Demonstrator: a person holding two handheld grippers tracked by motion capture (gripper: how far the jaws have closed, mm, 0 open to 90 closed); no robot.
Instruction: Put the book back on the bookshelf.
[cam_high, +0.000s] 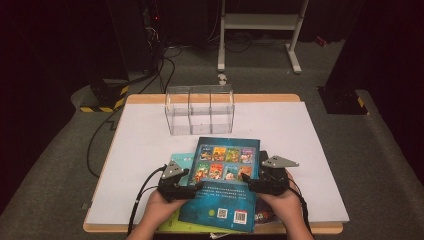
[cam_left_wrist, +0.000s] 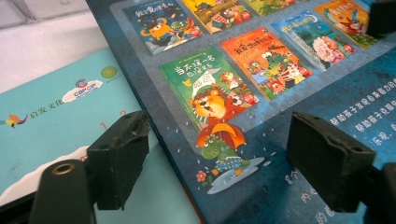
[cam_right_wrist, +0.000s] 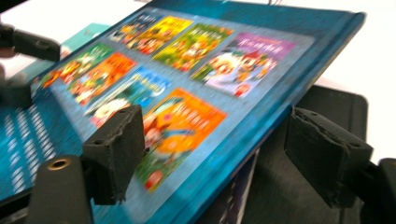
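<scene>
Blue picture book (cam_high: 222, 177) atop white tabletop (cam_high: 310, 145), dark room around

On the bench (cam_high: 320, 150) a stack of books lies at the near edge, with the top book (cam_high: 225, 180) overlapping a lower book (cam_high: 181, 159) that sticks out to its left and another (cam_high: 263, 216) that sticks out at its right. Behind the stack, toward the far edge, stands a three-compartment box (cam_high: 200, 109). The left tool (cam_high: 192, 190) straddles the top book's left edge and the right tool (cam_high: 248, 184) its right edge, facing each other across it.
</scene>
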